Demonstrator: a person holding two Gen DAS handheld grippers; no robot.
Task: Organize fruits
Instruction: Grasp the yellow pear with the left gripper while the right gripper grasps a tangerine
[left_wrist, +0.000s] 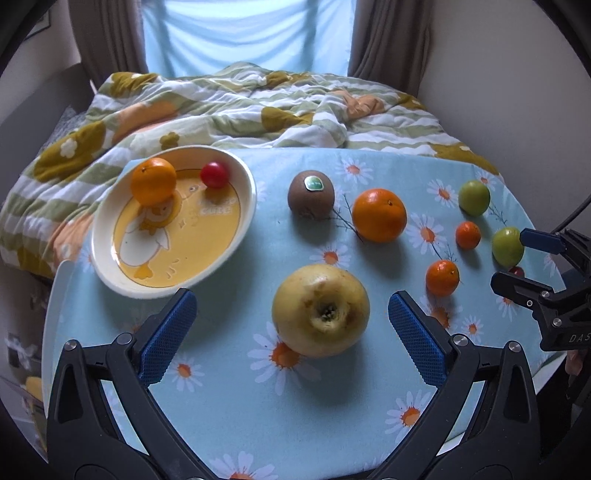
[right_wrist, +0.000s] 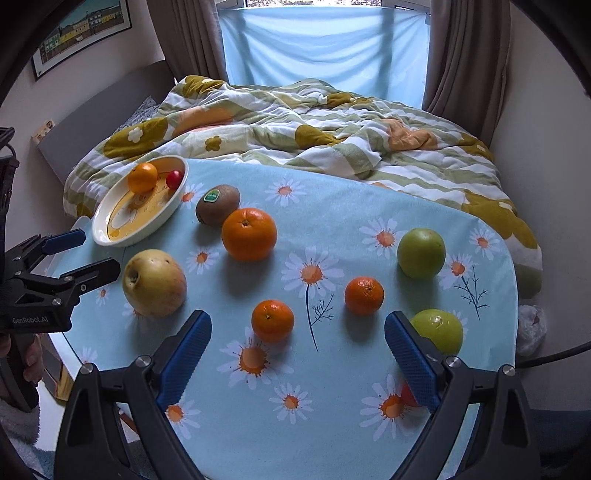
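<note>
The left tool (left_wrist: 291, 314), spread wide astride the pear (left_wrist: 320, 311), could nudge it rolling off the counter (left_wrist: 229, 387) if it closes off-centre

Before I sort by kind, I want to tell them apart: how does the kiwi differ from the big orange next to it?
The kiwi is brown, dull and stickered; the big orange is bright, glossy and bare. The kiwi is smaller and egg-shaped, the orange rounder. Both lie on the daisy cloth, outside the plate.
</note>
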